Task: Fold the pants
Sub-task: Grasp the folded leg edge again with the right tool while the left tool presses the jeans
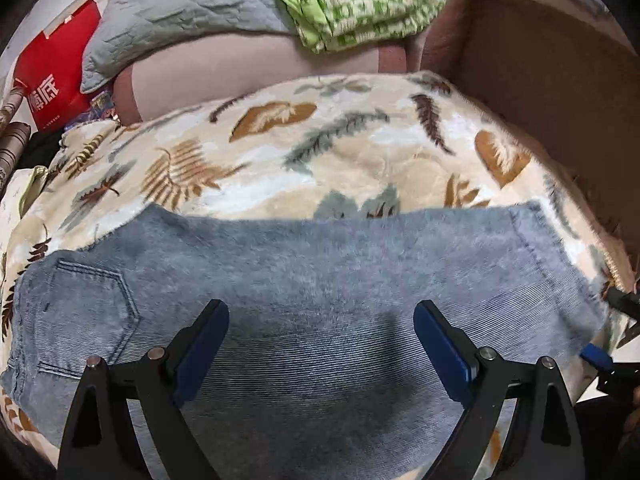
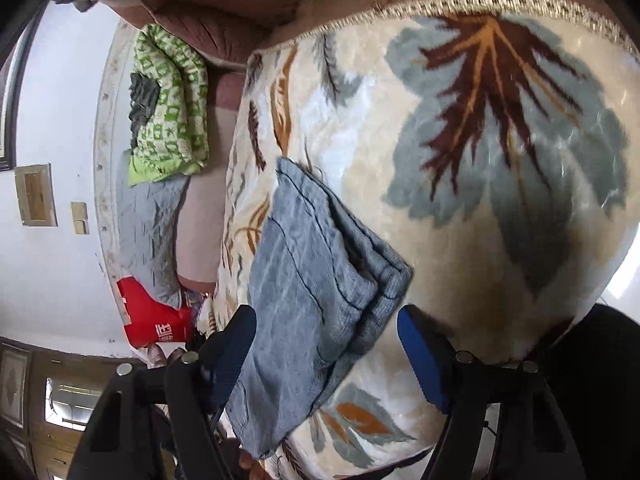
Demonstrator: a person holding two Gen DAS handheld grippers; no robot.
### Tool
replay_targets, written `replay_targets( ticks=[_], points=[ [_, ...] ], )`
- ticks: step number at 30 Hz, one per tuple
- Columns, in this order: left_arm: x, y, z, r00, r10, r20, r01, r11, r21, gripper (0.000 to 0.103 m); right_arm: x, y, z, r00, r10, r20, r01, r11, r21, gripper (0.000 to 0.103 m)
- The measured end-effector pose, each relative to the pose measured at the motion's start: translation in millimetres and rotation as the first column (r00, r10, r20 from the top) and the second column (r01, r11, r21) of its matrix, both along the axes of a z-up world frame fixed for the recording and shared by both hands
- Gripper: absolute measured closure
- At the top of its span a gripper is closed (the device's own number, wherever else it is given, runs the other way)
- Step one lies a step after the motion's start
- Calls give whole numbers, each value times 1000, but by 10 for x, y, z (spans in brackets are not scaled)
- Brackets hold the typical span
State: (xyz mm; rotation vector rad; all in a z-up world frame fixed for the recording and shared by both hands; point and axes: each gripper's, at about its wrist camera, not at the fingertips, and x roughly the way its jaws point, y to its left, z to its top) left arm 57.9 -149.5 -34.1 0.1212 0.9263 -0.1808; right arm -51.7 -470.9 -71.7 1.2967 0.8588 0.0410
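On the leaf-patterned blanket [image 1: 360,148] that covers the bed, we see the jeans [image 1: 304,280] lying already folded into a flat, thick band, with a back pocket showing at the left end and a seamed edge at the right end. From the right wrist view the jeans [image 2: 320,280] show several stacked layers at their corner, so we judge the lengthwise fold and at least one crosswise fold done; what may be left is one more fold to make the bundle smaller, or simply a final smoothing. Our left gripper [image 1: 320,344] hovers over the near middle of the band with its jaws spread wide and nothing between them; the denim lies under and beyond the fingertips, and we cannot tell whether they touch it. Our right gripper [image 2: 326,344] is also wide open and empty, and the stacked corner of the jeans sits just beyond and between its two blue pads, near the right end of the bundle. Far behind lie a green blanket [image 1: 360,4], a grey quilt [image 1: 180,20] and a red bag [image 1: 56,76].
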Motion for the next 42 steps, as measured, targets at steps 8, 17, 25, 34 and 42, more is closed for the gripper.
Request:
replay_targets(
  ticks=[8, 17, 25, 34, 42],
  points=[
    [91, 63, -177, 998, 13, -62, -14, 1000, -17, 9, 81, -82, -58, 999, -42, -12, 43, 998, 49, 27],
    [151, 67, -274, 995, 36, -95, -29, 997, 74, 9, 93, -62, -31, 998, -47, -42, 48, 999, 21, 32],
    [30, 151, -49, 1000, 23, -12, -22, 998, 58, 3, 194, -27, 32, 996, 5, -89, -11, 998, -68, 56],
    [59, 155, -394, 995, 13, -99, 0, 992, 129, 1, 253, -13, 96, 986, 40, -159, -69, 981, -182, 74],
    [114, 394, -275, 990, -29, -136, 29, 1000, -2, 3, 590, 580, 1091, 986, 163, -35, -161, 881, -445, 85]
  ],
)
